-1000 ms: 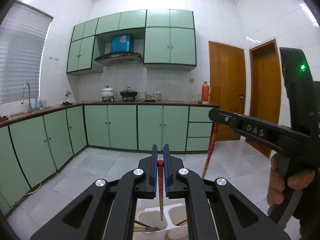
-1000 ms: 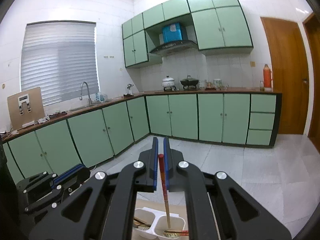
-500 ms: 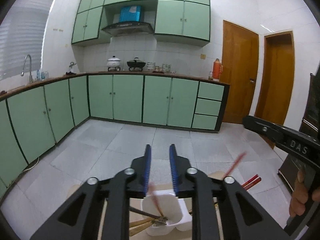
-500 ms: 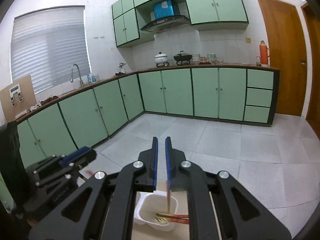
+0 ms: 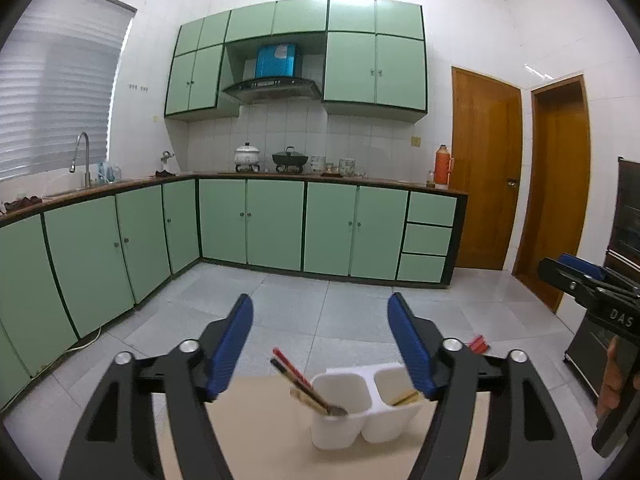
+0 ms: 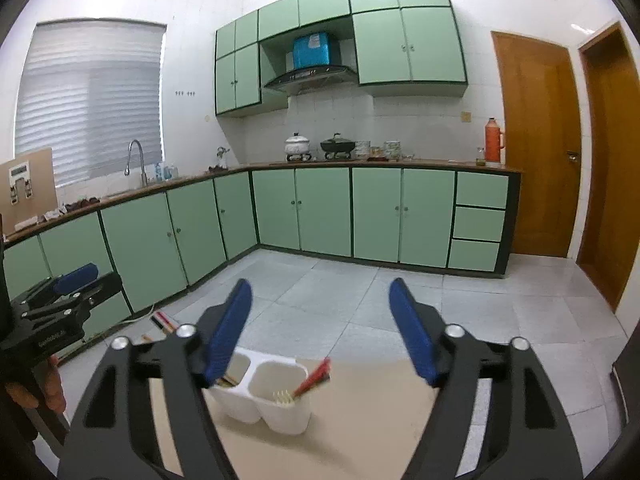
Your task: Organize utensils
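A white two-compartment utensil holder [image 5: 360, 412] stands on a tan table [image 5: 260, 436]. In the left wrist view its left compartment holds red-tipped chopsticks [image 5: 296, 376] and a spoon, its right compartment wooden pieces. In the right wrist view the holder [image 6: 276, 396] has red chopsticks [image 6: 314, 376] and a pale fork in its right compartment. My left gripper [image 5: 320, 344] is open and empty above the holder. My right gripper [image 6: 320, 328] is open and empty above it too. Each gripper shows at the edge of the other's view.
Green kitchen cabinets [image 5: 280, 224] and a counter run along the back and left. Wooden doors [image 5: 486, 172] stand at the right. A dark appliance [image 5: 624, 248] is at the far right. The floor beyond the table is grey tile.
Both grippers were shut on a red chopstick each above the holder. They opened, the chopsticks dropped into the compartments, and the jaws now stand wide apart.
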The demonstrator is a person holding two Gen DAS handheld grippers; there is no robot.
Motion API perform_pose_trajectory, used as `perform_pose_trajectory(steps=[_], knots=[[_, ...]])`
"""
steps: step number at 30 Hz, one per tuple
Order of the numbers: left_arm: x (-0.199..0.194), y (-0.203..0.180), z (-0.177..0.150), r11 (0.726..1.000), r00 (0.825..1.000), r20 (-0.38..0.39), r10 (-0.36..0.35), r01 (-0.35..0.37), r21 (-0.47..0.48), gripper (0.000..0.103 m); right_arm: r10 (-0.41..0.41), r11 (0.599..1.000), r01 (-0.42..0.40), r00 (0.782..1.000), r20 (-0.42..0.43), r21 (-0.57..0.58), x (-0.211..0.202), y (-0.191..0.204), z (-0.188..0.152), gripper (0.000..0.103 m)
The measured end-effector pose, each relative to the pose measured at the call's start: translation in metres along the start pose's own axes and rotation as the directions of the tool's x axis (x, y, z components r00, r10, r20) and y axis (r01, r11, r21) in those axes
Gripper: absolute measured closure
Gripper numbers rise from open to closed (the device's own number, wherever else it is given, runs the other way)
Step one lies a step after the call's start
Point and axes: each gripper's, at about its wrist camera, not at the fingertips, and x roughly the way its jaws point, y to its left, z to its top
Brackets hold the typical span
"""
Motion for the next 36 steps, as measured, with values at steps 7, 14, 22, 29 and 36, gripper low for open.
perform_pose_trajectory(steps=[7, 14, 22, 29, 36], knots=[[-0.049, -0.012, -0.015, 1.000, 1.000, -0.005, -0.007, 0.007, -0.010, 0.014, -0.003, 1.000, 0.003, 1.000, -0.004, 0.024, -0.053, -0.004, -0.017, 0.010], [-0.084, -0.024, -0.020, 1.000, 1.000, 0.013, -0.012, 0.012, 0.013, 0.006, 0.017, 0.999, -0.016, 1.000, -0.023, 0.035, -0.085, 0.000, -0.027, 0.006], [-0.111, -0.030, -0.028, 1.000, 1.000, 0.014, -0.010, 0.010, 0.007, 0.006, 0.039, 0.999, -0.039, 0.999, -0.034, 0.003, -0.113, 0.010, -0.039, 0.005], [-0.127, -0.036, -0.033, 1.000, 1.000, 0.006, -0.010, 0.010, 0.026, 0.006, 0.047, 0.999, -0.047, 0.998, -0.029, -0.019, -0.129, 0.016, -0.044, 0.005], [-0.141, -0.040, -0.038, 1.000, 1.000, 0.006, -0.006, 0.006, 0.030, 0.006, 0.052, 0.998, -0.053, 0.998, -0.027, -0.022, -0.140, 0.017, -0.047, 0.005]])
